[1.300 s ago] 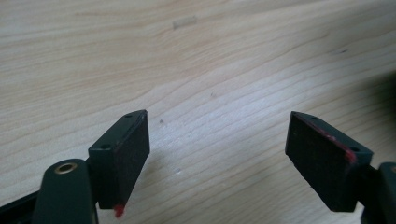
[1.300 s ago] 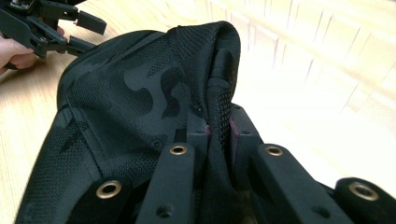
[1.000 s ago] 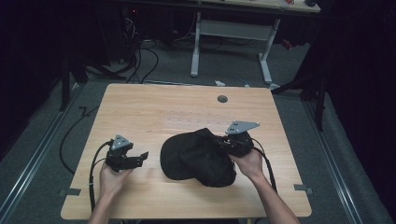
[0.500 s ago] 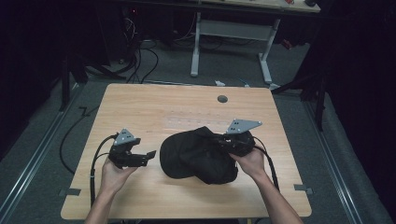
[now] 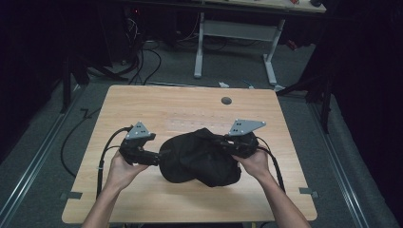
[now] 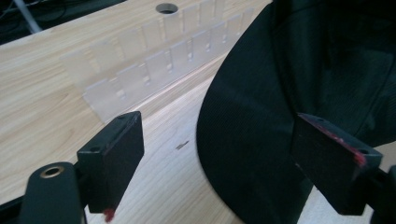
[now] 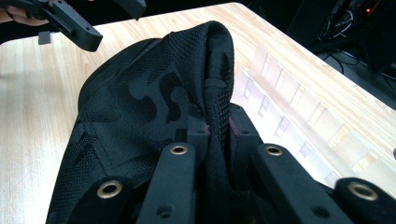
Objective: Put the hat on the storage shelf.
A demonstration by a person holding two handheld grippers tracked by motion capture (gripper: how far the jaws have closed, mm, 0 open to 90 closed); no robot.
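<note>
So there's a black cap [image 5: 199, 159] sitting on the wooden table [image 5: 157, 102], toward the near edge and roughly midway between the left and right edges. It's a mesh-looking fabric with a tone-on-tone camo pattern, which you can make out in the right gripper view [image 7: 140, 107].

The right gripper [image 5: 227, 145] has the cap pinched: its jaws are squeezed tight on a raised fold of fabric at the cap's right side, and in the right gripper view that fold stands up right between the two jaws [image 7: 218, 133].

The left gripper [image 5: 154, 159] is at the cap's left side, with its jaws spread wide. They've just been opening up, and they aren't clamping anything. In the left gripper view [image 6: 219, 161] the curved edge of the cap sits between the jaws, close to the right-hand one, with bare table showing in the rest of the gap. Can't tell if that jaw touches the fabric.

Farther back there's a clear plastic divider strip [image 6: 154, 65] lying flat on the table, and a round cable hole [image 5: 226, 100] near the far edge.
</note>
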